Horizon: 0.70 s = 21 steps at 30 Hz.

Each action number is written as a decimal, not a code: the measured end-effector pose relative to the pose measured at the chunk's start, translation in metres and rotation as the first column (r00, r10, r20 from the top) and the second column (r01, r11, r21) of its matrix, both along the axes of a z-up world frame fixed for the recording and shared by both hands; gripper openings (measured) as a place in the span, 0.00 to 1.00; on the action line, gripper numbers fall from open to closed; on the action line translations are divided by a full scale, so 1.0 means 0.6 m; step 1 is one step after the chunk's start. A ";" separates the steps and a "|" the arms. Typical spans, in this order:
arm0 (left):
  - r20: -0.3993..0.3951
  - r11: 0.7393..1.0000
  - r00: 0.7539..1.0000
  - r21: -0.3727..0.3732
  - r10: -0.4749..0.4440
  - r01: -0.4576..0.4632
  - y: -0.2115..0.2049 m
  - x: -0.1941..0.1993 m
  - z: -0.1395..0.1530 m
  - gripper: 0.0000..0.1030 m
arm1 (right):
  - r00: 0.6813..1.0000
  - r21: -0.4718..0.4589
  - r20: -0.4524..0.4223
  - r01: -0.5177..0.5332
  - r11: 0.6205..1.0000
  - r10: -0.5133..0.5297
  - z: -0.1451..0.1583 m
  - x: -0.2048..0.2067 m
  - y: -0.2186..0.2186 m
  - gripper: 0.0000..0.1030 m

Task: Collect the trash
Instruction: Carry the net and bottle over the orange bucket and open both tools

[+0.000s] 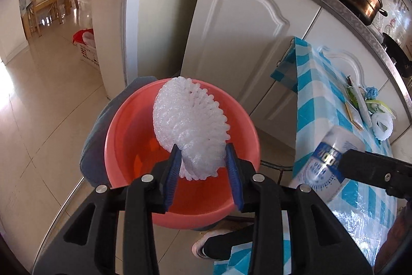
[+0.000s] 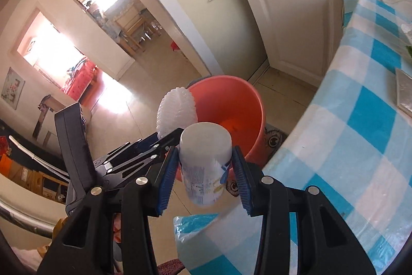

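Left gripper (image 1: 203, 166) clamps white foam net (image 1: 189, 125) right over the orange bucket (image 1: 116, 135), positioned for a drop; right gripper (image 2: 206, 166) grips a white bottle (image 2: 204, 159) near the bucket rim, beside the checked tablecloth (image 2: 360, 120) edge. Bucket mouth is wide open, floor around it free; bottle probably follows.

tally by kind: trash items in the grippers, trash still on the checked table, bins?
Held trash: 2, white foam fruit net in the left gripper, white plastic bottle in the right gripper
Trash on the blue-checked tablecloth: at least 2, white foam ring, flat wrapper
Bins: 1, orange plastic basin
Total: 5
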<state>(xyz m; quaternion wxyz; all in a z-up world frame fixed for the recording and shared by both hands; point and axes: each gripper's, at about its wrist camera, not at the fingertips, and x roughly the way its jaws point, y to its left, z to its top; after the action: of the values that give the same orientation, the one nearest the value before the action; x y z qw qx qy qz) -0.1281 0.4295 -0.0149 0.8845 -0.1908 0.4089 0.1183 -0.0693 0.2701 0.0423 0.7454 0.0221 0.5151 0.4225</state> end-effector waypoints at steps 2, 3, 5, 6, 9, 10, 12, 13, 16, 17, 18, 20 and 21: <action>-0.020 1.000 1.000 -0.015 -0.001 0.000 0.009 0.005 -0.020 0.36 | 1.000 -0.033 -0.005 -0.013 0.999 0.013 -0.014 0.006 0.030 0.43; -0.036 1.000 0.999 -0.027 0.001 -0.002 0.012 0.009 -0.030 0.36 | 1.000 -0.044 -0.004 -0.016 0.999 0.016 -0.018 0.007 0.041 0.43; -0.047 0.999 0.999 -0.039 -0.011 0.009 0.015 0.014 -0.045 0.36 | 1.000 -0.059 -0.004 -0.024 0.998 0.024 -0.026 0.011 0.061 0.43; -0.056 0.999 0.998 -0.036 -0.018 0.016 0.014 0.017 -0.052 0.38 | 1.000 -0.066 -0.006 -0.028 0.997 0.027 -0.029 0.013 0.070 0.43; -0.070 0.999 0.997 -0.046 -0.024 0.021 0.018 0.019 -0.069 0.43 | 1.000 -0.100 0.007 -0.029 0.995 0.030 -0.036 0.016 0.086 0.43; -0.077 0.999 0.997 -0.051 -0.020 0.016 0.021 0.020 -0.075 0.45 | 0.999 -0.108 0.007 -0.030 0.994 0.031 -0.040 0.018 0.092 0.43; -0.089 0.998 0.996 -0.055 -0.013 0.008 0.025 0.022 -0.084 0.50 | 1.000 -0.120 0.010 -0.027 0.992 0.028 -0.047 0.017 0.093 0.43; -0.090 0.998 0.996 -0.058 -0.014 0.008 0.027 0.022 -0.087 0.50 | 1.000 -0.121 0.011 -0.023 0.992 0.024 -0.049 0.017 0.097 0.43; -0.094 0.998 0.995 -0.063 -0.013 0.007 0.031 0.022 -0.092 0.56 | 1.000 -0.125 0.015 -0.007 0.992 0.009 -0.054 0.023 0.100 0.43; -0.093 0.998 0.996 -0.067 -0.010 0.004 0.034 0.021 -0.093 0.57 | 1.000 -0.122 0.009 -0.005 0.993 0.006 -0.059 0.023 0.093 0.43; -0.093 0.997 0.996 -0.072 -0.007 0.001 0.036 0.022 -0.095 0.59 | 1.000 -0.120 0.002 -0.004 0.993 0.004 -0.060 0.025 0.092 0.43; -0.092 0.997 0.996 -0.080 0.001 -0.008 0.042 0.020 -0.095 0.68 | 1.000 -0.130 0.002 0.008 0.992 -0.008 -0.064 0.030 0.090 0.43; -0.089 0.996 0.996 -0.082 0.008 -0.016 0.044 0.020 -0.095 0.74 | 1.000 -0.130 0.003 0.008 0.991 -0.008 -0.065 0.031 0.090 0.43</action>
<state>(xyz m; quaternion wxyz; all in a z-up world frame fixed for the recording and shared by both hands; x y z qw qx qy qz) -0.1163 0.4561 -0.0718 0.8562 -0.2244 0.4509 0.1149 -0.0506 0.3243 0.0034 0.7476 -0.0250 0.5407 0.3849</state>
